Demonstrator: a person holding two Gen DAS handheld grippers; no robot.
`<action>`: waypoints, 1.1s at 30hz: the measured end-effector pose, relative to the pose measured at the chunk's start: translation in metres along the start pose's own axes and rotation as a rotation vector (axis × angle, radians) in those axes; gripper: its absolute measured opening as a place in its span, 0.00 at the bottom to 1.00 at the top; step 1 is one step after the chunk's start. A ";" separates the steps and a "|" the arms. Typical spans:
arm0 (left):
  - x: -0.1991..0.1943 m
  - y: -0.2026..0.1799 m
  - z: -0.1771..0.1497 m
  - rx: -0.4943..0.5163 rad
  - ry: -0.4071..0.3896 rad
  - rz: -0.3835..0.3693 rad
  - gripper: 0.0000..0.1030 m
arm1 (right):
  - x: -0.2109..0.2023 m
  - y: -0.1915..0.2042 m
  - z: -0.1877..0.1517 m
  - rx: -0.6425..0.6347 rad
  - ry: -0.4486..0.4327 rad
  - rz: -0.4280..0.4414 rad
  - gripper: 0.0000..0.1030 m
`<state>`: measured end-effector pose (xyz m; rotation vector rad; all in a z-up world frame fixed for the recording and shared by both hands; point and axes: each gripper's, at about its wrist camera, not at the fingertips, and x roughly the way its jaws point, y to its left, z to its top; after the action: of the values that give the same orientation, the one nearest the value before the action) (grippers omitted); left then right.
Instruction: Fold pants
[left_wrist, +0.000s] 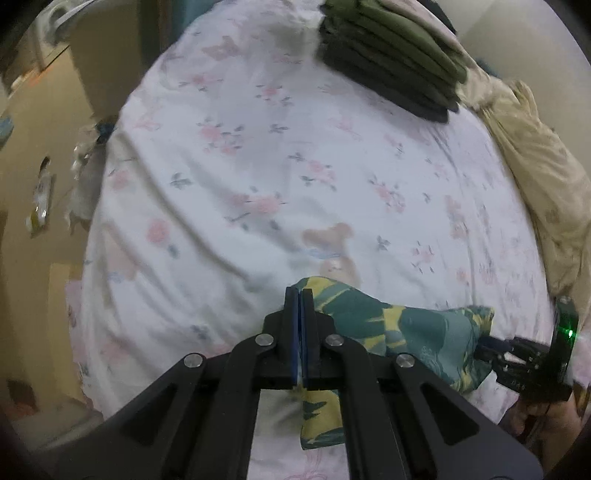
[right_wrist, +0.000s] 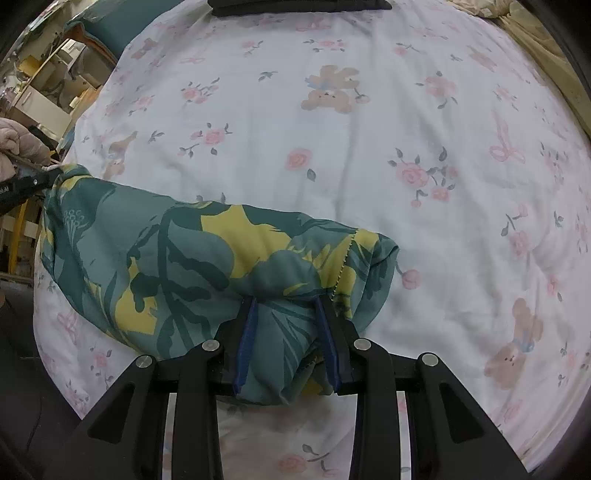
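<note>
The pants (right_wrist: 177, 266) are thin teal cloth with yellow leaf print, stretched between both grippers above the floral bed sheet (right_wrist: 369, 147). My right gripper (right_wrist: 286, 299) has its fingers apart with a bunch of the pants' cloth between them. My left gripper (left_wrist: 300, 295) is shut on the other end of the pants (left_wrist: 406, 325), with cloth hanging below it. The right gripper also shows in the left wrist view (left_wrist: 491, 345) at the far right, and the left gripper shows at the left edge of the right wrist view (right_wrist: 37, 177).
A stack of folded dark green and black clothes (left_wrist: 388, 55) lies at the far side of the bed. A beige blanket (left_wrist: 535, 166) lies along the right side. Furniture and floor (left_wrist: 40, 184) are to the left of the bed.
</note>
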<state>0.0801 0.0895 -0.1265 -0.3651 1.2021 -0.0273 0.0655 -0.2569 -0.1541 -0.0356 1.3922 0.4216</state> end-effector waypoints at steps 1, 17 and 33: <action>-0.003 0.005 0.001 -0.015 -0.006 0.026 0.00 | 0.000 0.000 0.000 0.000 0.000 0.001 0.33; 0.015 0.001 -0.081 -0.023 0.288 -0.170 0.02 | 0.000 0.000 0.001 0.005 0.002 -0.001 0.33; -0.018 0.034 -0.065 -0.104 0.154 0.072 0.00 | 0.001 0.000 0.000 0.009 0.008 -0.006 0.33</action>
<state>0.0081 0.1082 -0.1403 -0.4169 1.3714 0.0706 0.0657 -0.2564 -0.1546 -0.0344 1.4011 0.4105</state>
